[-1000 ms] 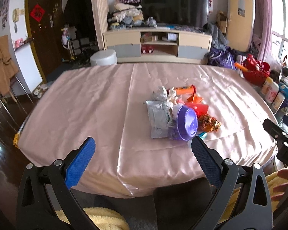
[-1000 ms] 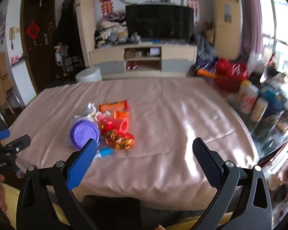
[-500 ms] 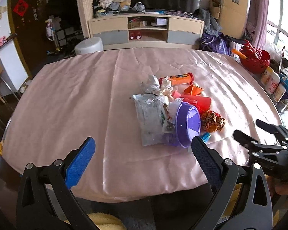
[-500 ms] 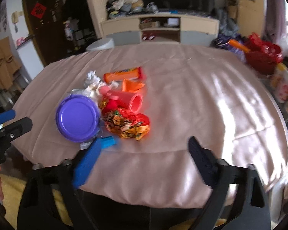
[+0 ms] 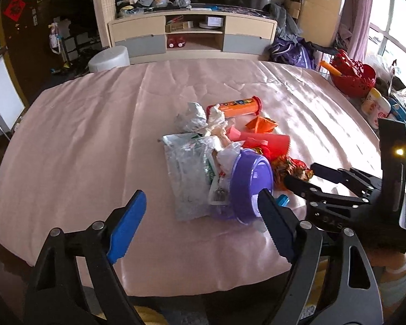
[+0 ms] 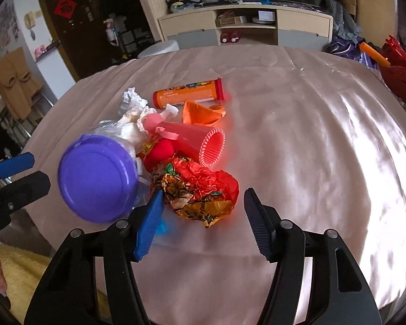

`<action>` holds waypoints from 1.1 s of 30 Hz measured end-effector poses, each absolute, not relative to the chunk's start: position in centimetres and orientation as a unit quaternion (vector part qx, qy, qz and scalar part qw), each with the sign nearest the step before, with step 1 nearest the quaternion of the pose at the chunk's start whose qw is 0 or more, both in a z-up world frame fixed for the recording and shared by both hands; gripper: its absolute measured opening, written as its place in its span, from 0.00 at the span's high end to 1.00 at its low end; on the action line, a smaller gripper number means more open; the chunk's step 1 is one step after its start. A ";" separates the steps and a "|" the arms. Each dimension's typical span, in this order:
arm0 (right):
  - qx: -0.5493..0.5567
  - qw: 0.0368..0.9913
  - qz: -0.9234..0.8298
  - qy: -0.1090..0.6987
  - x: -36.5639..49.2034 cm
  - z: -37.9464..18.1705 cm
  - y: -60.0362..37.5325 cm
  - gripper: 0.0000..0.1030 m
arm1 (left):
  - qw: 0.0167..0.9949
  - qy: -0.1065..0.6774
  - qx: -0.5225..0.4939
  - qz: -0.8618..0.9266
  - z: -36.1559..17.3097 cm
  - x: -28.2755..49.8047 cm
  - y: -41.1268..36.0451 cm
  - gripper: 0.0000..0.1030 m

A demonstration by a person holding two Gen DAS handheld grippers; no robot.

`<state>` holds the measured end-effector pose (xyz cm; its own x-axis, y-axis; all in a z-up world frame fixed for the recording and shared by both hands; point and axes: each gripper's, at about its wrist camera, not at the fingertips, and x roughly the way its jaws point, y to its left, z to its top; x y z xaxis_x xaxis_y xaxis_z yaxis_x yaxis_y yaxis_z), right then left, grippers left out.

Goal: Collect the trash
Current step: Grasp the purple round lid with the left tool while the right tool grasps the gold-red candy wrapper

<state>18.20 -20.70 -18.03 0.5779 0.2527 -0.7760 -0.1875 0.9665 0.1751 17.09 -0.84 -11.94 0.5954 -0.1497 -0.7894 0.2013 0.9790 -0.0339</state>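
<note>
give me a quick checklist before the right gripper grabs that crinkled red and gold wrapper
1. Right gripper lined up with the crinkled wrapper: ok, and its jaws have just been closing.
2. Pads pressing the wrapper: not ok, not yet.
3. Purple bowl clear of the blue pad: cannot tell, very close.
4. Left gripper empty: ok, jaws apart.
5. A bin for the trash: cannot tell, none in view.

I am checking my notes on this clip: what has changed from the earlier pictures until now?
Both hand-held grippers came closer to the trash pile, jaws closing, nothing held. The right hand-held gripper now flanks the crumpled red-and-gold foil wrapper; the left hand-held gripper nears the purple plastic bowl. The pile lies unmoved.
</note>
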 end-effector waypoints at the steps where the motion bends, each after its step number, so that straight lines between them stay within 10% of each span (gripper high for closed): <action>1: 0.033 0.888 0.124 0.442 18.3 -18.1 -20.7 0.51 | 0.891 0.441 0.028 -0.102 -12.1 17.2 -1.0 0.26; 15: 0.034 0.898 0.093 0.429 18.0 -17.9 -23.2 0.55 | 0.875 0.461 0.021 -0.144 -13.9 18.6 -3.6 0.74; 33: 0.036 0.919 0.101 0.380 13.2 -12.2 -23.2 0.55 | 0.901 0.399 0.010 -0.171 -9.1 13.9 -4.3 0.84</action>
